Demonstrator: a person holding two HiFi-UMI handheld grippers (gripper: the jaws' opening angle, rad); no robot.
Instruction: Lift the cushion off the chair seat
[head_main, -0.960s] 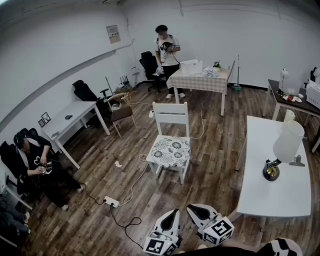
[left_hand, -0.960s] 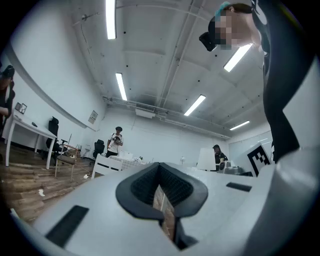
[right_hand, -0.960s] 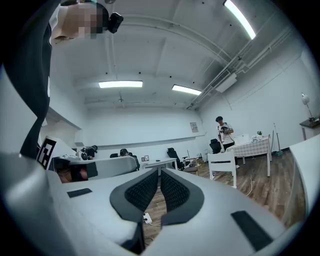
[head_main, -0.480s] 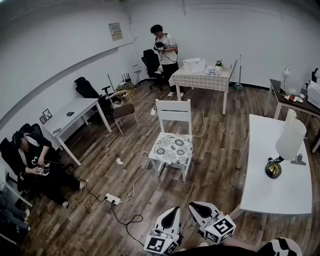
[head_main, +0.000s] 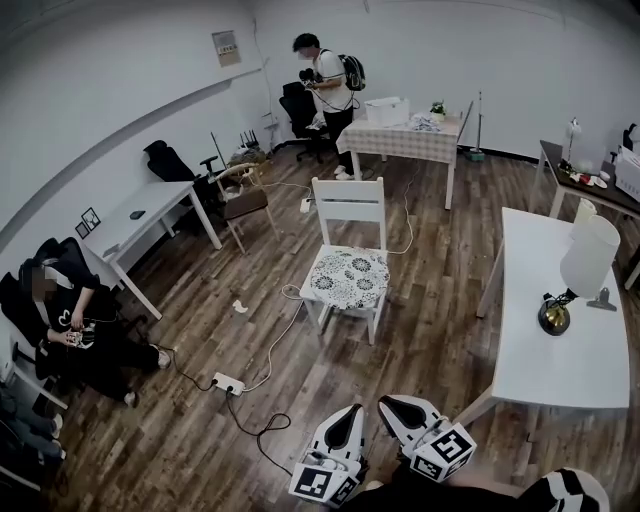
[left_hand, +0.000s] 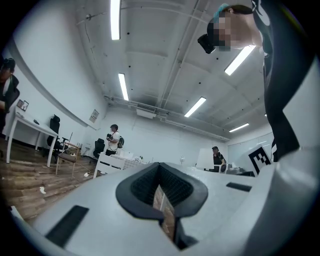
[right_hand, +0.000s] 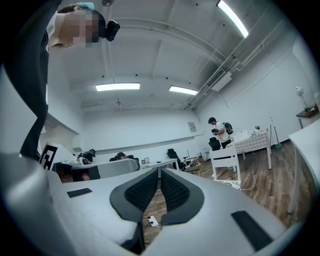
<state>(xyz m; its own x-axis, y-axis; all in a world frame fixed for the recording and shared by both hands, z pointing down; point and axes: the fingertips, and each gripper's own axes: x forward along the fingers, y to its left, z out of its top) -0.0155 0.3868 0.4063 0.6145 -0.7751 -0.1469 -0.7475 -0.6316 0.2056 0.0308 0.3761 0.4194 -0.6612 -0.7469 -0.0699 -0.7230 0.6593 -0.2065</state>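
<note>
On the chair (head_main: 348, 200), the cushion (head_main: 346, 278) looks light and floppy, best pinched at its front edge; left hand-held gripper (head_main: 350, 415) and right hand-held gripper (head_main: 390, 408) both pressed together.

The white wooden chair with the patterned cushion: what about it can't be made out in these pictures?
- Head view: the patterned cushion is too small to show thickness or ties to the white wooden chair.
- Left gripper view: the left gripper's grey body hides the seat; only the backrest shows.
- Right gripper view: the right gripper's body cuts off most of the cushion.
- Head view: items on the checked-cloth table are too small to name.
</note>
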